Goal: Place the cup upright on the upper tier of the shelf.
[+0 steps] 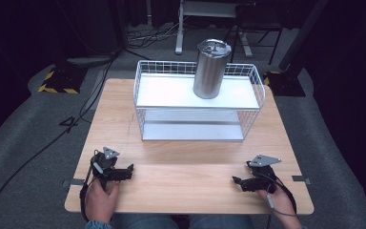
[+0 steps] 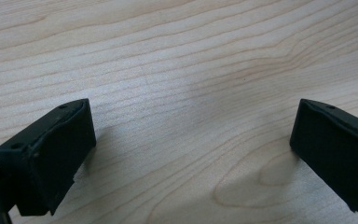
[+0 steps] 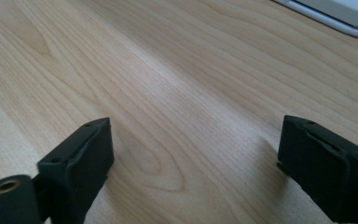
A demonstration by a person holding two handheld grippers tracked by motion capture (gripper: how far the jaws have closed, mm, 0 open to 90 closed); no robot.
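A steel tumbler (image 1: 211, 69) with a lid stands upright on the top shelf of a white wire rack (image 1: 143, 98) at the back of the wooden table (image 1: 186, 183). My left gripper (image 1: 126, 171) rests low near the front left of the table, held by a hand, its jaws pointing right. My right gripper (image 1: 238, 182) rests at the front right, its jaws pointing left. Both are open with nothing between them. The left gripper view has my left gripper (image 2: 191, 140) spread wide over bare wood. In the right gripper view, my right gripper (image 3: 193, 158) stands the same way.
The rack has two shelves, and its lower shelf (image 1: 190, 130) holds nothing. Its white base corner (image 3: 335, 14) appears at the top right of the right gripper view. Black cables (image 1: 43, 148) run over the grey floor to the left. Table legs (image 1: 179, 33) stand behind.
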